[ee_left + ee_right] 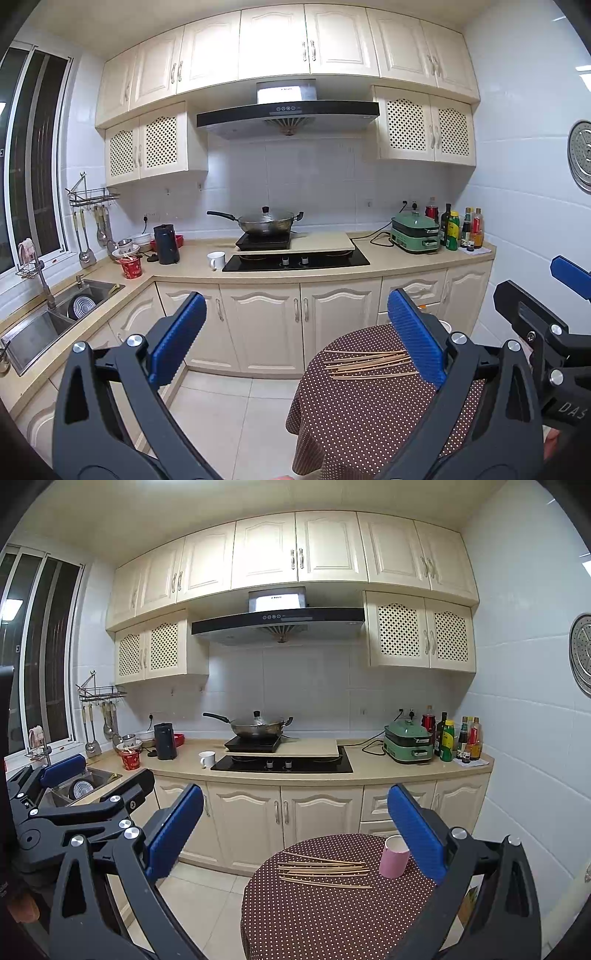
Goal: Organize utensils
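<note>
Left gripper (295, 332): jaws spread wide, blue pads (177, 336) holding nothing, raised above the floor near the table's left edge.
Right gripper (295, 827): jaws likewise spread wide and empty, raised over the table's near edge.
Table (325, 923): small and round, under a brown cloth with white dots.
Chopsticks (325, 871): a loose scatter of thin wooden sticks lying flat, roughly side by side, on the far half of the table.
Pink cup (394, 856): upright near the table's far right edge, just right of the chopsticks and apart from them; the right gripper's right pad partly covers it.
Base cabinets (284, 808): cream doors beyond the table.
Counter (388, 771): carries a white mug (207, 758), a black hob, a wok (258, 725) with a glass lid, a green cooker (408, 742) and bottles at the right end.
Sink (55, 317): in the counter's left corner, below the window.
</note>
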Tool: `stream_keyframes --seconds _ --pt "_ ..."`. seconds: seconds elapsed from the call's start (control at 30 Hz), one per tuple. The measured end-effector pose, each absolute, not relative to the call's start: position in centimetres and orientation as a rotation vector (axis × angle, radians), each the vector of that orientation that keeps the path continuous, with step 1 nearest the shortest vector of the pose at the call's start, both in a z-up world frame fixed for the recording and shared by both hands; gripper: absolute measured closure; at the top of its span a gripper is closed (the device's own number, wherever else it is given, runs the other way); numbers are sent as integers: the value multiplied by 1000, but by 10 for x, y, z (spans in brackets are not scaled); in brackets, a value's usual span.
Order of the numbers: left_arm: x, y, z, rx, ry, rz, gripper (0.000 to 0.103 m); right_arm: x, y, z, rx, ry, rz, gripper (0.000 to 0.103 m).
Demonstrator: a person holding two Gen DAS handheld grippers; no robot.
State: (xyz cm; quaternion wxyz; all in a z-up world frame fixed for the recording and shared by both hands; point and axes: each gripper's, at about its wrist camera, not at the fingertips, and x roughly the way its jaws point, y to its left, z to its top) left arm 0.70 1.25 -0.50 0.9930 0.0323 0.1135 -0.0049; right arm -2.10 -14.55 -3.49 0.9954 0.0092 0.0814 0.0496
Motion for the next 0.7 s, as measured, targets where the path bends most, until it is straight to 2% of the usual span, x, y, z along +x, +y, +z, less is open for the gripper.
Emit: stream_keyframes --seconds 0.7 --pt "34 28 -14 58 246 -26 6 -8 -112 -45 4 186 62 7"
